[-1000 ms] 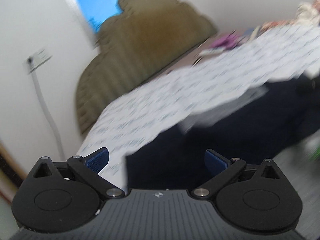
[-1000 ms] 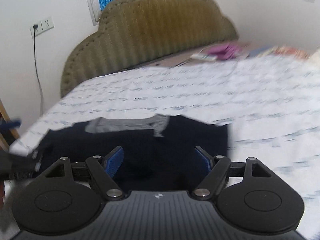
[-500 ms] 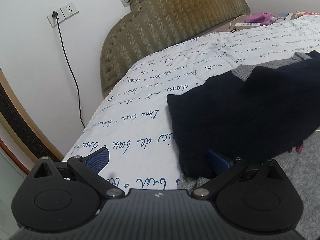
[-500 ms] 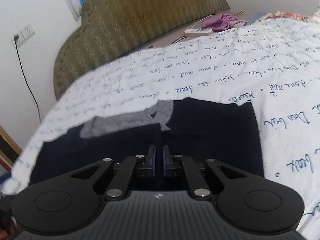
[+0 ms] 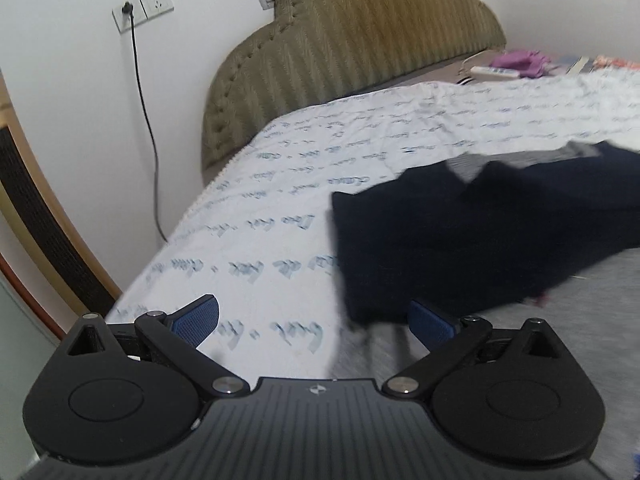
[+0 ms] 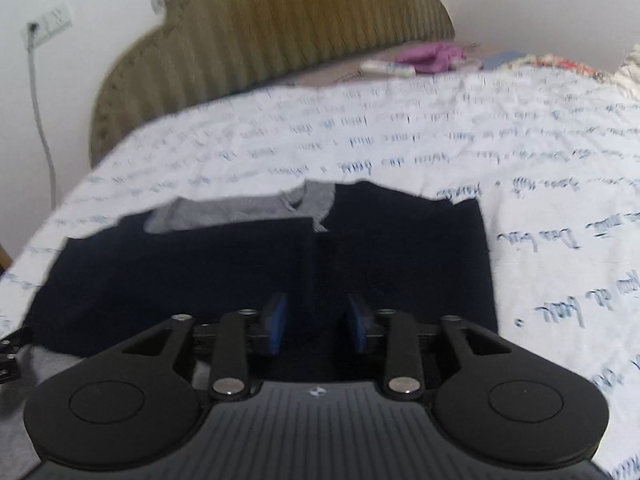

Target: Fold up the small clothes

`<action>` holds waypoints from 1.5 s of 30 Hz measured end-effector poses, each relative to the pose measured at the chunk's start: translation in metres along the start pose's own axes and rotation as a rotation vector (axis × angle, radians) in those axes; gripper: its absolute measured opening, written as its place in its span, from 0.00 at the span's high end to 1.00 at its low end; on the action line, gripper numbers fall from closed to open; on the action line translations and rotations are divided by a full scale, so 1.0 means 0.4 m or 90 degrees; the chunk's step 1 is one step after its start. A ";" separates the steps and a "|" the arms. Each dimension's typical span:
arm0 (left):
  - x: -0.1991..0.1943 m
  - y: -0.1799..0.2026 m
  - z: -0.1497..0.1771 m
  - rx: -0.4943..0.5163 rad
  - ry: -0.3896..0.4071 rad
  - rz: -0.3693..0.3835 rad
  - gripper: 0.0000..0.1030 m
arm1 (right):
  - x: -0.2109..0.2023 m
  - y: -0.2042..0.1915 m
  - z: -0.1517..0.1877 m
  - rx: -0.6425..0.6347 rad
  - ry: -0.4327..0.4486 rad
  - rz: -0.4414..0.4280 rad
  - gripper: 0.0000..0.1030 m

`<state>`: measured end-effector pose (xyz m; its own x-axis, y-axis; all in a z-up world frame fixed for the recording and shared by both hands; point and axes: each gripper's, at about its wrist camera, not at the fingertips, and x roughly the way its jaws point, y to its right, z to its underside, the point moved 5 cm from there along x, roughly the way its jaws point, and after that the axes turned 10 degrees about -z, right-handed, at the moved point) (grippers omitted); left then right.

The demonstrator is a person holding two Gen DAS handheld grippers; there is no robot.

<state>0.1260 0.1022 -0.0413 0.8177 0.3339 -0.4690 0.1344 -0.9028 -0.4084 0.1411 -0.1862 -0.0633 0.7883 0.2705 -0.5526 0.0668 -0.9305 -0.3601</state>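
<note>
A dark navy garment (image 6: 280,272) with a grey collar (image 6: 256,212) lies partly folded on the white printed bedsheet (image 6: 440,140). It also shows in the left wrist view (image 5: 480,240), with grey fabric (image 5: 580,312) at its near side. My right gripper (image 6: 318,324) is partly open and empty, low over the garment's near middle. My left gripper (image 5: 314,318) is wide open and empty, at the garment's near left corner, its right fingertip (image 5: 430,322) by the cloth edge.
An olive padded headboard (image 5: 360,40) stands at the far end of the bed. A wall socket with a black cable (image 5: 140,80) is on the left wall. A white remote (image 6: 386,68) and purple cloth (image 6: 432,54) lie near the headboard.
My right gripper was shut half a second ago and has opened partway, letting go over the garment. My left gripper stays open and has shifted slightly at the garment's left corner.
</note>
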 end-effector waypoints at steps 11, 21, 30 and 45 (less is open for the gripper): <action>-0.157 0.072 0.079 -0.050 -0.037 0.093 0.01 | -0.073 -0.096 0.142 -0.026 -0.035 -0.052 0.29; -0.177 0.108 0.135 -0.076 -0.083 0.132 0.00 | -0.120 -0.125 0.208 -0.070 -0.033 -0.015 0.20; -0.181 0.132 0.166 -0.064 -0.052 0.098 0.00 | -0.115 -0.126 0.252 -0.100 -0.027 0.014 0.08; -0.166 0.198 0.140 -0.075 -0.042 0.095 0.01 | -0.103 -0.136 0.264 -0.128 -0.021 0.026 0.00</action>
<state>0.0509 0.0236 -0.0861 0.7954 0.2073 -0.5696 0.0822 -0.9679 -0.2375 0.0404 -0.1206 -0.1005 0.7730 0.2357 -0.5890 0.1580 -0.9707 -0.1811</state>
